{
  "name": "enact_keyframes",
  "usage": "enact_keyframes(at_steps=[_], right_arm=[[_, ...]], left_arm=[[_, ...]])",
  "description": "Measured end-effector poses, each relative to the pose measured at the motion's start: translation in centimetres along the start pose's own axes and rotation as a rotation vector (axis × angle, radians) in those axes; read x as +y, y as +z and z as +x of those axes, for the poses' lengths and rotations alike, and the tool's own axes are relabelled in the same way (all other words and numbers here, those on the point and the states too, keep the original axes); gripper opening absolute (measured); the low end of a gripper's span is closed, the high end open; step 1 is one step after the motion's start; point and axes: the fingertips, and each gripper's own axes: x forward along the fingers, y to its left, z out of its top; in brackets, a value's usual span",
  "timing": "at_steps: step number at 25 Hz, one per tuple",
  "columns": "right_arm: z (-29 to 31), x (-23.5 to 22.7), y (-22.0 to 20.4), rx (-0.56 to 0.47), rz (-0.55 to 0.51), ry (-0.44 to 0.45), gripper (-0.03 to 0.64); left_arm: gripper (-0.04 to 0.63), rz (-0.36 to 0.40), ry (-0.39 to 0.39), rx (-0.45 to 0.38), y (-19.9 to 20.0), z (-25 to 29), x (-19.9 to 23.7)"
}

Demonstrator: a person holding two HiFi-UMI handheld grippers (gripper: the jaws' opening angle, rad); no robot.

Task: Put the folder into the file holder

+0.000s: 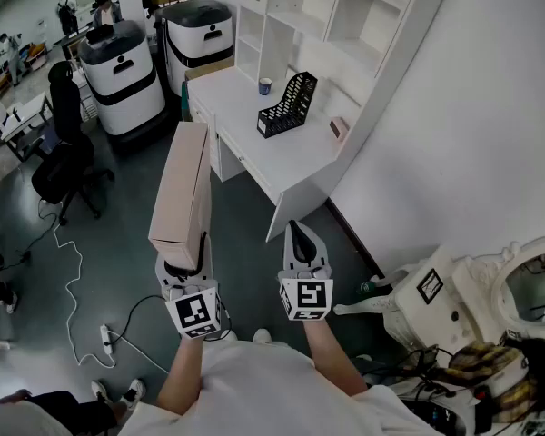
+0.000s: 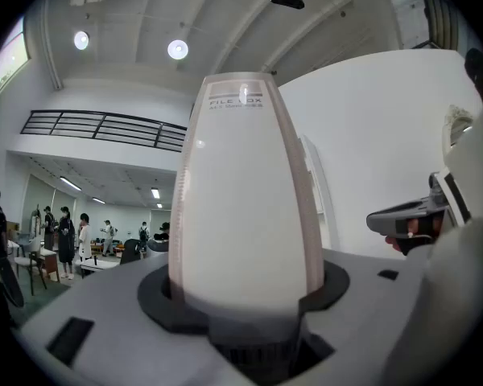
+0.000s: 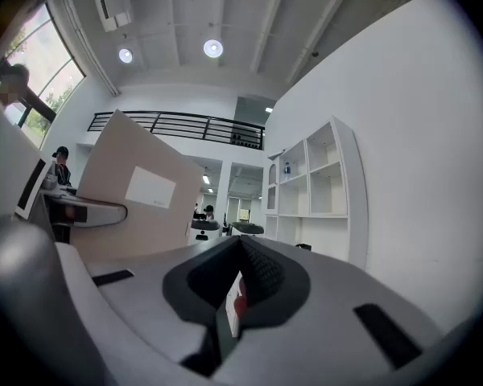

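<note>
Your left gripper (image 1: 183,266) clamped the lower end of the tall beige box-type folder (image 1: 186,184), with its jaws pressed on both faces. The folder stood upright above that gripper, over the floor. Your right gripper (image 1: 298,240) was just beside it, jaws together and holding nothing. The black mesh file holder (image 1: 288,104) sat on the white desk (image 1: 254,148), well apart from the folder.

The file holder (image 1: 287,105) stands on the desk (image 1: 232,96) beside a cup (image 1: 265,86).
</note>
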Motion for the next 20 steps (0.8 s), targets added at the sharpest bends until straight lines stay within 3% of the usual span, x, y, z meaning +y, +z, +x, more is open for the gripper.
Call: enact_keyframes(at_steps=[20], right_arm=[[-0.6,-3.2,-2.1,0.034,0.032,0.001,-0.005]], left_arm=[[0.272,-0.007,0.005,0.01,-0.1,0.2,-3.5]])
